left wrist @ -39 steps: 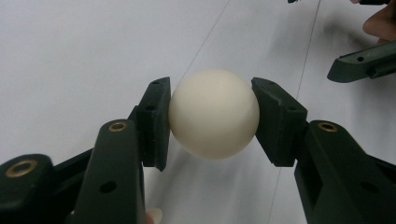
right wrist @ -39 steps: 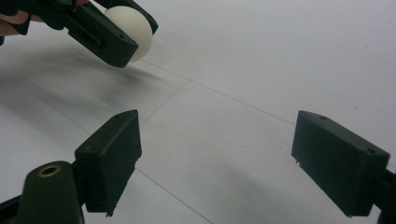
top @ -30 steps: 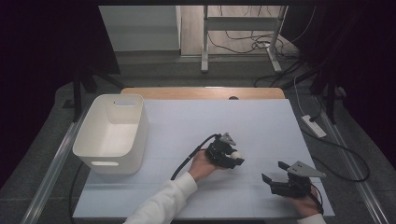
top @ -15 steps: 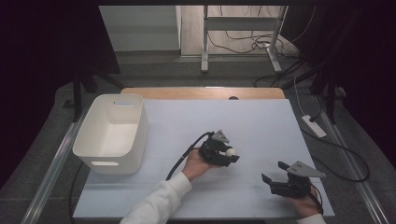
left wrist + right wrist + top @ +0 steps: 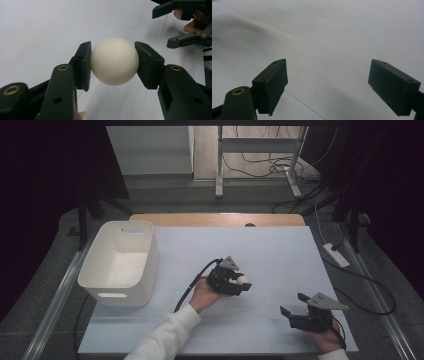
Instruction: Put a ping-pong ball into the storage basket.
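Observation:
A cream-white ball (image 5: 114, 61) sits squeezed between both black pads of my left gripper (image 5: 113, 65), held clear above the white table. From above, the ball (image 5: 242, 281) shows at the tip of the left gripper (image 5: 241, 284), near the table's middle, with a white-sleeved arm behind it. My right gripper (image 5: 295, 306) rests low at the front right, its jaws spread wide. Its own camera shows the right gripper (image 5: 328, 85) with bare table between the pads. The right gripper's jaws also appear in the left gripper view's upper right corner.
A white plastic bin (image 5: 120, 262) stands at the table's left side, its inside looking bare. The white table (image 5: 280, 250) has a wooden strip along its far edge. Cables and a power strip (image 5: 336, 255) lie on the floor to the right.
The left gripper with the ball has shifted left and slightly away from me across the table. The right gripper has stayed put.

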Demonstrator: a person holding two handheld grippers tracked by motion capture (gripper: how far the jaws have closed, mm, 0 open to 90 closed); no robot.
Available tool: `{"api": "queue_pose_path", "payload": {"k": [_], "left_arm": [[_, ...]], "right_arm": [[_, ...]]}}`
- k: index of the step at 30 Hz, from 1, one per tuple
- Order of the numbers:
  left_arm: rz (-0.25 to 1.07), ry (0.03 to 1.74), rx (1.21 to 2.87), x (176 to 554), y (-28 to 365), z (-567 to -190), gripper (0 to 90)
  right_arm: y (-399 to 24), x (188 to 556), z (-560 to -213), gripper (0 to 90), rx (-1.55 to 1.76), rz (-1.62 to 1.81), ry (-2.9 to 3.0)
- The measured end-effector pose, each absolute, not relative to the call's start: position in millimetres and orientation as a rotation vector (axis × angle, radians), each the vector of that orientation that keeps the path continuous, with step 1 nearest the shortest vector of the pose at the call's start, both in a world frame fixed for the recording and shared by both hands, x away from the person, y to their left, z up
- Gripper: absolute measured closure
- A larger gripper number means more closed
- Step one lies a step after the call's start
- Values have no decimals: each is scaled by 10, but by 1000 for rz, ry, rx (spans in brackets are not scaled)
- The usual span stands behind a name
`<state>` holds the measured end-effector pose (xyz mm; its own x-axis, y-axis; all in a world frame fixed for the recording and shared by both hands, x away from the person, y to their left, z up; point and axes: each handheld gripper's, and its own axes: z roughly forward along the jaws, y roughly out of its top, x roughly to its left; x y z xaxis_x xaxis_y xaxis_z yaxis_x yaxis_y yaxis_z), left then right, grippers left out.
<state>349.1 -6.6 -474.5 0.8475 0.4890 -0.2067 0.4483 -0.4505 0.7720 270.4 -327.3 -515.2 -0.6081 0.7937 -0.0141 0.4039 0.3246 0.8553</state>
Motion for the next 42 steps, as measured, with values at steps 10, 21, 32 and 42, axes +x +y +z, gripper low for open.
{"api": "queue_pose_path", "payload": {"k": [10, 21, 32, 42], "left_arm": [[72, 685, 2094, 3471, 18, -4701, 505], [89, 695, 2065, 3465, 125, -4632, 505], [130, 703, 2042, 3446, 261, -4551, 505], [152, 716, 2016, 3427, 381, -4488, 505]], "right_arm": [[-3271, 2706, -5153, 159, 1057, 1205, 2161], [-3276, 2705, -5148, 159, 1059, 1206, 2156], [-3273, 2703, -5146, 160, 1057, 1206, 2155], [-3272, 2704, -5146, 160, 1058, 1205, 2155]]}}
